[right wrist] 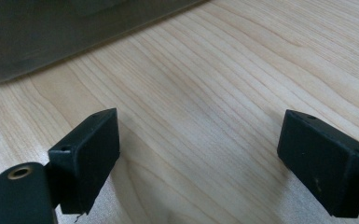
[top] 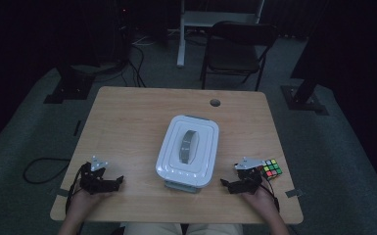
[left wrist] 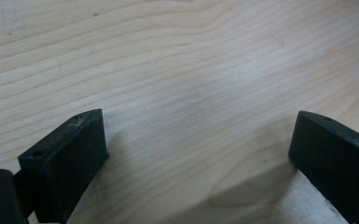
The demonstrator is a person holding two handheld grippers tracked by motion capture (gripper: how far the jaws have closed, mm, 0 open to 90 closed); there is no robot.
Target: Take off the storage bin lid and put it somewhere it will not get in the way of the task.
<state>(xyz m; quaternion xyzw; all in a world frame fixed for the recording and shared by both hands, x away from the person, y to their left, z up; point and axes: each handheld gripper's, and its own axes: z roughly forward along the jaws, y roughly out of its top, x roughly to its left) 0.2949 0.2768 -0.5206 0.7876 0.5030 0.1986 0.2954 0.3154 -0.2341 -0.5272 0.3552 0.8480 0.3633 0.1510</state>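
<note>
A white lidded box point(top: 201, 131) with a grey handle point(top: 187, 145) on its lid stands in the middle of the wooden table point(top: 127, 122). A colourful puzzle cube point(top: 271, 168) lies near the table's front right. My right gripper point(top: 240, 183) rests on the table just left of the cube, open, with bare wood between its jaws point(right wrist: 200, 135). The box's side point(right wrist: 51, 37) looms at the upper left of the right gripper view. My left gripper point(top: 103, 182) rests at the front left, apart from the box, open over bare wood point(left wrist: 198, 135).
A round cable hole point(top: 215, 103) sits near the table's far edge. Behind the table stands a dark folding chair point(top: 237, 46). A cable loop point(top: 41, 169) lies on the floor at the left, and stand bases point(top: 303, 98) flank the table.
</note>
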